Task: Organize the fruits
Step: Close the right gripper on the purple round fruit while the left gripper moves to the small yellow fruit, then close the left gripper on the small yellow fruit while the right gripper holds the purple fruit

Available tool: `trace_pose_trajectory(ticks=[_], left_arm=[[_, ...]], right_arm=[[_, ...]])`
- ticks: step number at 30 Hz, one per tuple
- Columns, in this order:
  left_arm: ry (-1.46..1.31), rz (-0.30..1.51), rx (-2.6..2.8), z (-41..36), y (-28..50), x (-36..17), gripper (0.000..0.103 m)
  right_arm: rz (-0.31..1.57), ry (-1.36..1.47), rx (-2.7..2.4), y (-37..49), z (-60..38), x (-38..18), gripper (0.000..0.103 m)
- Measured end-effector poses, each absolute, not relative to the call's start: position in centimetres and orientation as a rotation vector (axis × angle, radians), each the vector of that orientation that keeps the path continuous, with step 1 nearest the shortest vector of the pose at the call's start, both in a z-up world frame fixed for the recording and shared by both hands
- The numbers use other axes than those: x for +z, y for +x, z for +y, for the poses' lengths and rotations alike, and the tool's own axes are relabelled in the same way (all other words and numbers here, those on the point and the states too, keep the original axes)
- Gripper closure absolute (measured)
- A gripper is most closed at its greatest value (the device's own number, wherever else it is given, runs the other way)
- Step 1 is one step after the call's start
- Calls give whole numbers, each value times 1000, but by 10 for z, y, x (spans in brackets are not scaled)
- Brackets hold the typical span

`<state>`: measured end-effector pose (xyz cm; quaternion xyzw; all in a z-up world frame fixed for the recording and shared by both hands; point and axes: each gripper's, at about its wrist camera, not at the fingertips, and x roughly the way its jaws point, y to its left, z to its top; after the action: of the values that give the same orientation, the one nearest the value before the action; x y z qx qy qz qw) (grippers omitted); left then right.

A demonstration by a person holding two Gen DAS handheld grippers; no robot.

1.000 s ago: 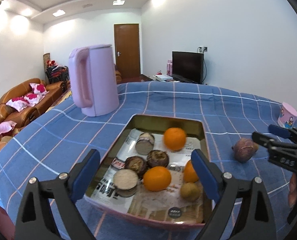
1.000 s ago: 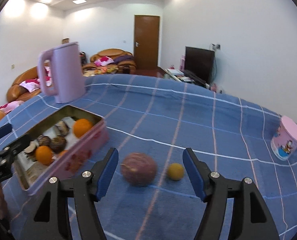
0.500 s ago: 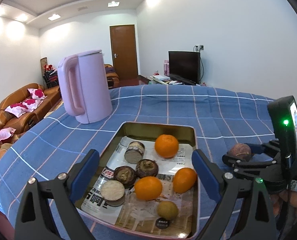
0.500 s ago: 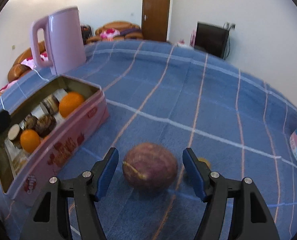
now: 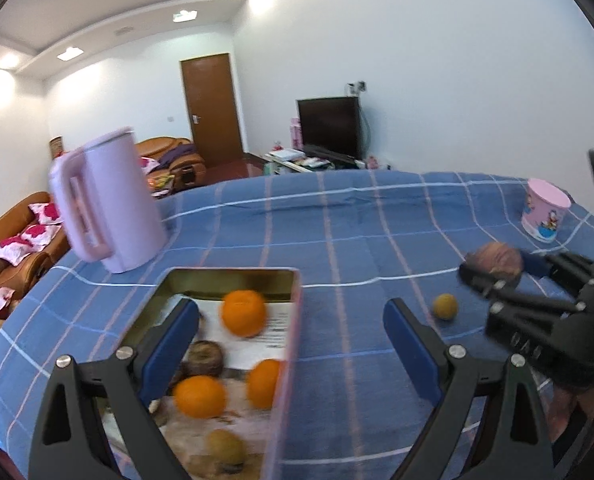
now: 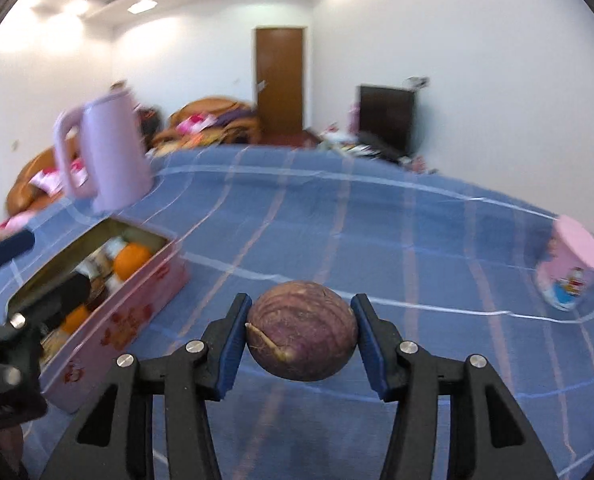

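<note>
blue right fingers [image 6: 301, 340] closing on purple fruit [image 6: 301, 330]; left fingers [image 5: 291, 344] released; no legible writing

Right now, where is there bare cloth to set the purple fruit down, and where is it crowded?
Free: the blue cloth between the pink tin and the small yellow fruit, and the stretch toward the pink cup. Crowded: inside the tin, among the oranges.
</note>
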<state>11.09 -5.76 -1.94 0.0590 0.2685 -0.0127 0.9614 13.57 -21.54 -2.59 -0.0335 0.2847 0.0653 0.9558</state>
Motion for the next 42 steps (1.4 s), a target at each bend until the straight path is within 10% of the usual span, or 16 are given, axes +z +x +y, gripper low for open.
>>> trace_pose_trajectory(ticks=[20,34,42], left_arm=[[141,783,-259,-153,178,-68,11],[115,889,-340,-161,189,-84,75],[75,883,-336,-150,185,-82,75]], right_arm=[[589,48,-66,135,-292,-32,50],[583,42,-4,136,-285,-32,50],[556,36,15,132,-283,-31,50]])
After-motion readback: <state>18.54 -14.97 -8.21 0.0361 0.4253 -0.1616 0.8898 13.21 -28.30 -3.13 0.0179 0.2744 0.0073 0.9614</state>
